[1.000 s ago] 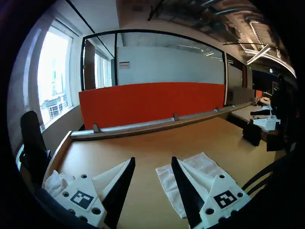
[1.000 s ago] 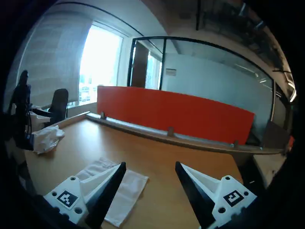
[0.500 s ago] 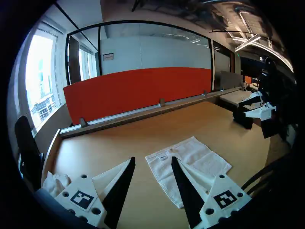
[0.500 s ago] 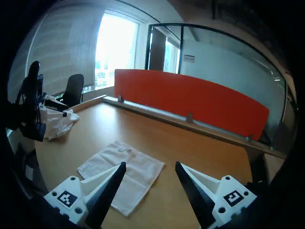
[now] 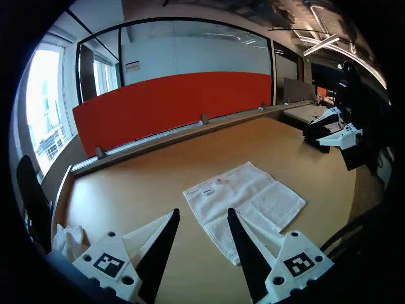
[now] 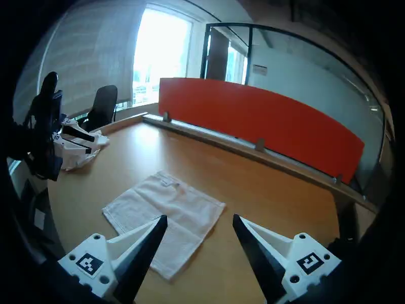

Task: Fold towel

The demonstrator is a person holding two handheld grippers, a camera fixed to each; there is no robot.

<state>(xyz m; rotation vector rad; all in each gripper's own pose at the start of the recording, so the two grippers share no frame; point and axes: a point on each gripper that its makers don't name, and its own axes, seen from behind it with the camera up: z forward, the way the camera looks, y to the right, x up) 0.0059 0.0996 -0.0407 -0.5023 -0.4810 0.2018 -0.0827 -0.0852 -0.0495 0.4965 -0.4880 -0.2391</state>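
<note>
Ideally, corners of the towel at 6 o'clock are pinched by the left tongs and right tongs (both gaping, empty).

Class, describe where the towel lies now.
In the left gripper view the white towel lies flat on the wooden table, just ahead of the left claw, toward its right side, short of the orange divider.

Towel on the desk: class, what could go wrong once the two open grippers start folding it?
The towel lies flat on the smooth desk, so a pinch may slide it instead of catching an edge. The left gripper and right gripper could grab uneven corners, skewing the fold.
</note>
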